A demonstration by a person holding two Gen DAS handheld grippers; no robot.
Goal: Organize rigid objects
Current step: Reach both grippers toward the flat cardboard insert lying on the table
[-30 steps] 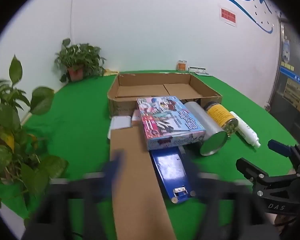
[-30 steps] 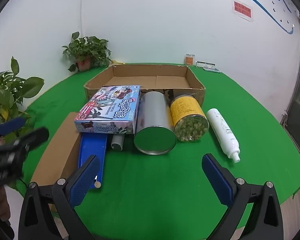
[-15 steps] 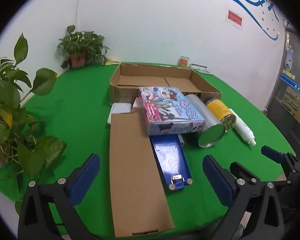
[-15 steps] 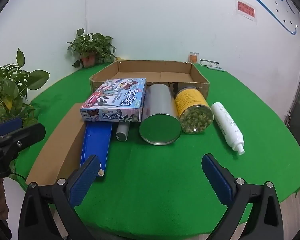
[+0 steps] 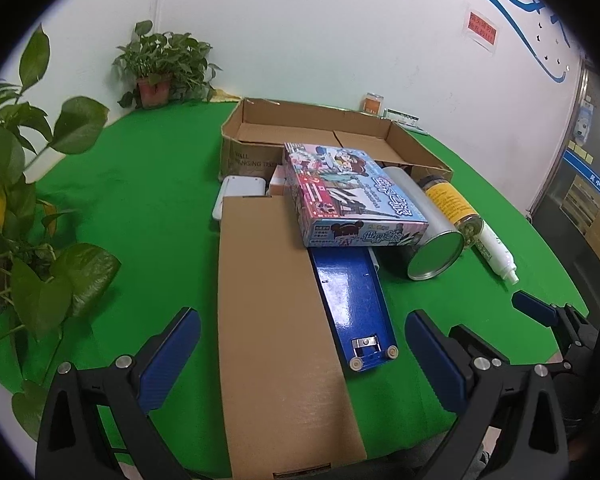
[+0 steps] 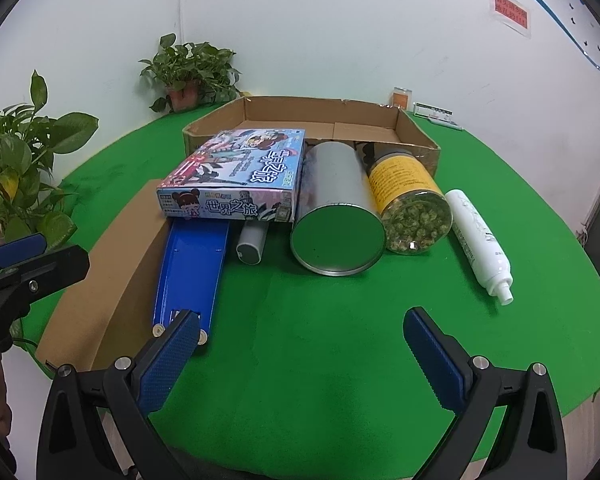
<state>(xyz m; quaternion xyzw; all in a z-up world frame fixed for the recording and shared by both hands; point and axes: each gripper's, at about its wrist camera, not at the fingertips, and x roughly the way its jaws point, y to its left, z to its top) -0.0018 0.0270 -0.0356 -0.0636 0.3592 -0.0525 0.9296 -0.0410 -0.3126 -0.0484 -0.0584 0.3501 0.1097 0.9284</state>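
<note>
White casing (image 5: 240, 192) beside the open cardboard box (image 5: 260, 124) shows only in the left wrist view, a grey cylinder (image 6: 252, 242) under the game box (image 6: 236, 176) only in the right, while both grippers (image 5: 302, 354) (image 6: 300, 354) tilt down over the green surface (image 6: 320, 340), fingers wide, holding nothing.

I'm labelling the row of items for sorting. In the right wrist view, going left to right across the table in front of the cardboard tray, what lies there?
Long brown box → blue metal piece → small grey cylinder → silver tin → jar with yellow label → white bottle.
</note>
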